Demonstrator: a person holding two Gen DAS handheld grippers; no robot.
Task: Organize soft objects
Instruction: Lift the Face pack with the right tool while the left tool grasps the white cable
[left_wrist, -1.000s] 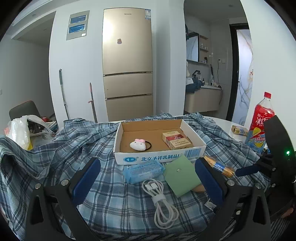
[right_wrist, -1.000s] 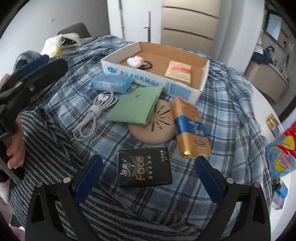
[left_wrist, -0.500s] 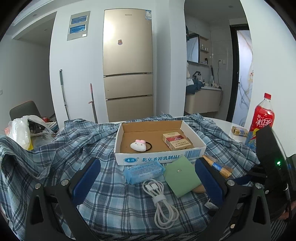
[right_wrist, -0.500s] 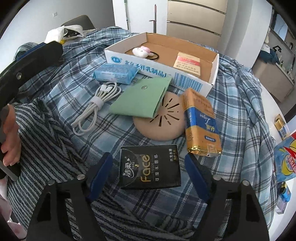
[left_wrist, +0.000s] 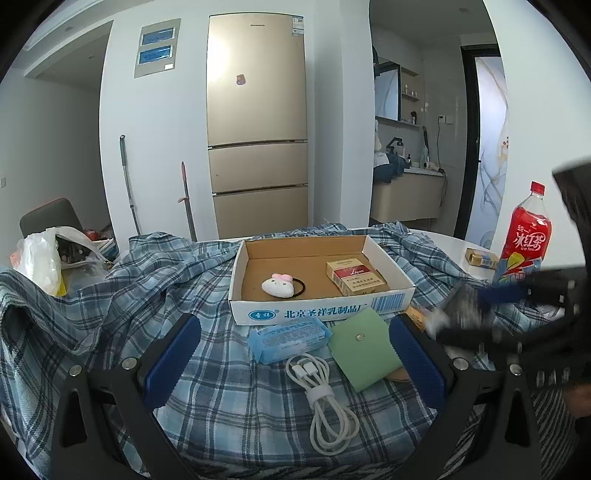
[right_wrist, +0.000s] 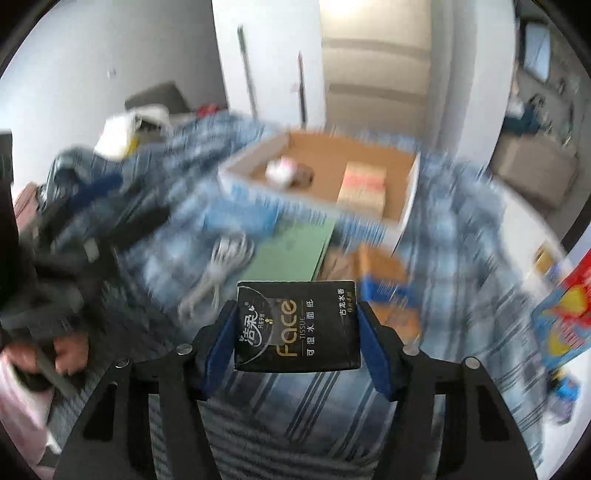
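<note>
Right gripper (right_wrist: 297, 328) has its blue fingers (right_wrist: 375, 347) clamped on both short sides of the black soft tissue pack with gold "Face" lettering (right_wrist: 297, 326), and the pack looks clear of the blue plaid cloth on the table (right_wrist: 461, 258). Its long axis runs across the fingers, left to right. Everything beyond is smeared with motion blur.

The relation that counts: the shallow white cardboard box with a brown inside (right_wrist: 402, 218) lies straight ahead and a touch right of the pack, open side up, well apart from it. In between sit the flat green snap pouch (right_wrist: 291, 251) and a gold-and-blue packet (right_wrist: 384, 284). My read is that the pack must travel forward over those two.

Left gripper (left_wrist: 293, 354) is spread wide and empty, low over the coiled white cable (left_wrist: 325, 402) and the pale blue tissue packet (left_wrist: 288, 339), just short of the box front.
</note>
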